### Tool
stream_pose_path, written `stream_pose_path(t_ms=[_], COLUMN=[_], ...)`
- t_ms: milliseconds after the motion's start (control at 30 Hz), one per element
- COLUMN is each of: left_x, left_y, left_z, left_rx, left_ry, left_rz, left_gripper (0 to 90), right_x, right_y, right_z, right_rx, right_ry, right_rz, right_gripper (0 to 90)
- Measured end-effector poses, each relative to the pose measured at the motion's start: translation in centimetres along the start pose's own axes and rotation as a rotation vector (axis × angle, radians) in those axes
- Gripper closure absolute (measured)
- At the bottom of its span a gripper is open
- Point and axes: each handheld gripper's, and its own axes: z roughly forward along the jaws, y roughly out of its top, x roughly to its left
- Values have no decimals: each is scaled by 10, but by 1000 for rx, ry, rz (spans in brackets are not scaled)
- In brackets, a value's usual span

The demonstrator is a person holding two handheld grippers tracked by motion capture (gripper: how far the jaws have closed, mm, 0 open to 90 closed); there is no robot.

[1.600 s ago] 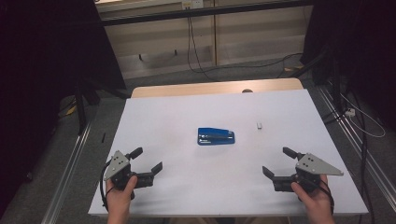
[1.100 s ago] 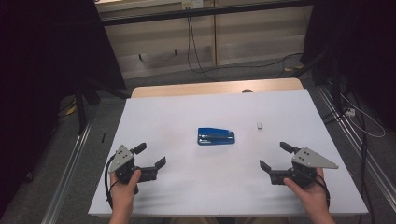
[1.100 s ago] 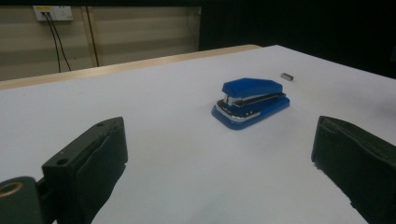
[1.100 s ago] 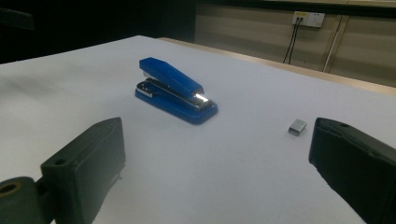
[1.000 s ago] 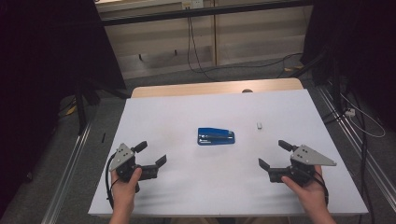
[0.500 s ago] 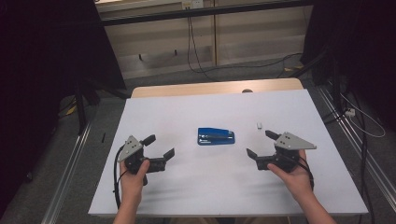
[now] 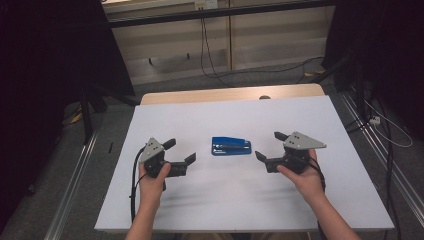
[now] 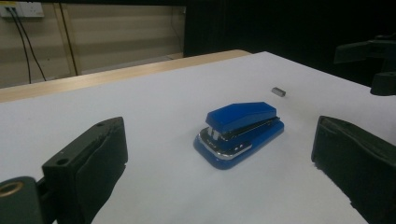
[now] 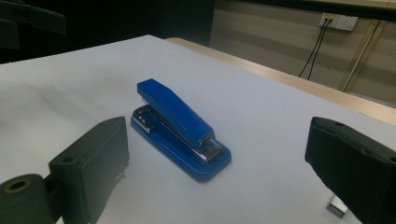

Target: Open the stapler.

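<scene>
Left gripper view shows my two black jaws wide apart, with nothing between them but white table. The blue stapler sits a little ahead, at about 12 o'clock from the jaws, not touching them. Its silver front end points back toward me here.

In the right gripper view my other jaws are wide apart too, and they hold nothing. The stapler is ahead at about 11 o'clock, with its hinge end closest to me.

From the high view, my left gripper is at 9 o'clock from the stapler and my right gripper is at 3 o'clock. Both are near it and clear of it. The stapler lies flat in the middle of the table. A tiny grey block lies farther off.

I think the stapler is hard, smooth and a bit heavy for its size. The shiny top may be slippery, and it will swing down if pushed. I would grab it across its two long flat sides, near the middle.
</scene>
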Motion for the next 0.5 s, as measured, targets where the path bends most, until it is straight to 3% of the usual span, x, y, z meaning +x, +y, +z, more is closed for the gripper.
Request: stream_pose_path(t_ms=[133,233,500], left_x=[-2,-4,2], left_y=[3,4,6], left_z=[11,20,35], left_rx=[16,32,57], left_ry=[-16,-30,-28], left_rz=[-6,14,-30], left_gripper=[37,37,38], right_x=[0,1,7], right_y=[2,3,5], right_z=[7,12,26], right_rx=[4,4,29], right_ry=[11,20,51], right_rz=[6,6,0], right_gripper=[81,92,129])
